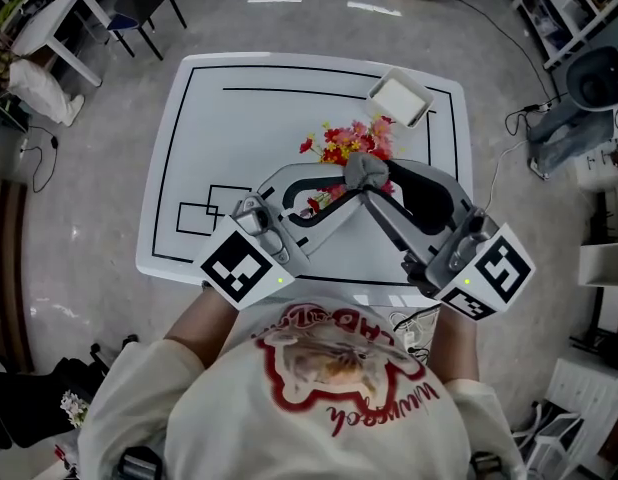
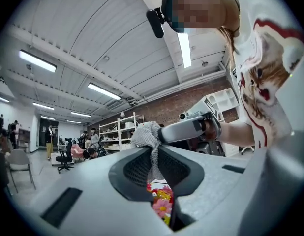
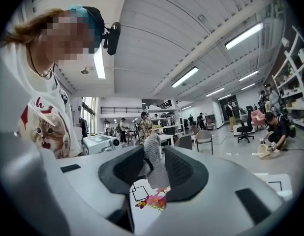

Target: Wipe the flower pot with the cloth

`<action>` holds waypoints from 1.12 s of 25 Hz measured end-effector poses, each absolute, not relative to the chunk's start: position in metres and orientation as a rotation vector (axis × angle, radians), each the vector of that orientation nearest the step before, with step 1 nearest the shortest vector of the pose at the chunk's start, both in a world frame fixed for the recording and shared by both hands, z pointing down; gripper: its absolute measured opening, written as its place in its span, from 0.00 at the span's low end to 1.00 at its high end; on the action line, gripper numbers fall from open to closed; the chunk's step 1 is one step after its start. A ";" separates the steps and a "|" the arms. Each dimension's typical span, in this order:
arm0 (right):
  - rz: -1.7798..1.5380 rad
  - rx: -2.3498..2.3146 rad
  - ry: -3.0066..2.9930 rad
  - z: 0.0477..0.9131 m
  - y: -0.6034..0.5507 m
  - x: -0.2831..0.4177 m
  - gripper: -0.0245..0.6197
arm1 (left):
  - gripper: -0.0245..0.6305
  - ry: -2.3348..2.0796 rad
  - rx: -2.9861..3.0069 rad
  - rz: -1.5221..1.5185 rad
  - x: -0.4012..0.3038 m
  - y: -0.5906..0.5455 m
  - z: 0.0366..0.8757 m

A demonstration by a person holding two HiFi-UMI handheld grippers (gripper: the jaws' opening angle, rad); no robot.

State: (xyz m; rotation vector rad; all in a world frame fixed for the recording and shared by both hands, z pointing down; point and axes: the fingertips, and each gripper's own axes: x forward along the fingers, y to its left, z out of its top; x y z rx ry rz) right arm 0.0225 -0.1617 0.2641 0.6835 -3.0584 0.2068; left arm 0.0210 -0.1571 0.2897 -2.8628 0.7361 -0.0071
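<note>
Starting at the tips: the left gripper (image 2: 154, 154) has its pads (image 2: 135, 168) squeezed onto a fold of the grey cloth (image 2: 148, 139), and the right gripper (image 3: 153, 167) is doing the same, pads (image 3: 184, 168) clamped on another bit of it. So both are pinching one bunched-up rag between them, nose to nose. From the head view the two sets of tips meet at the cloth (image 1: 366, 169) and form a V pointing away from the person.

My guess at why: a two-sided grip lets them pull the rag open or re-bunch it into a decent wiping pad before it goes on the pot. It hangs in the air just over the flowers (image 1: 349, 140), not pressed on anything that I can see.

The pot itself I can't pick out. It's presumably under those flowers near the middle of the table (image 1: 219, 138), hidden by blooms and grippers. So the wiping looks not yet started.

Pose-wise, both grippers point roughly level, forearms angled inward from the person's sides. A white square dish (image 1: 400, 98) sits well beyond, untouched.
</note>
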 end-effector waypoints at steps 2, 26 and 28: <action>0.163 0.767 -3.076 0.259 -0.166 0.032 0.21 | 0.10 0.815 -2.890 0.041 0.009 -0.168 0.287; 0.255 1.120 -3.027 0.292 -0.217 0.088 0.04 | 0.10 0.717 -2.906 -0.090 -0.026 -0.316 0.374; 0.248 1.144 -3.012 0.295 -0.226 0.090 0.04 | 0.10 0.675 -2.919 -0.119 -0.020 -0.324 0.387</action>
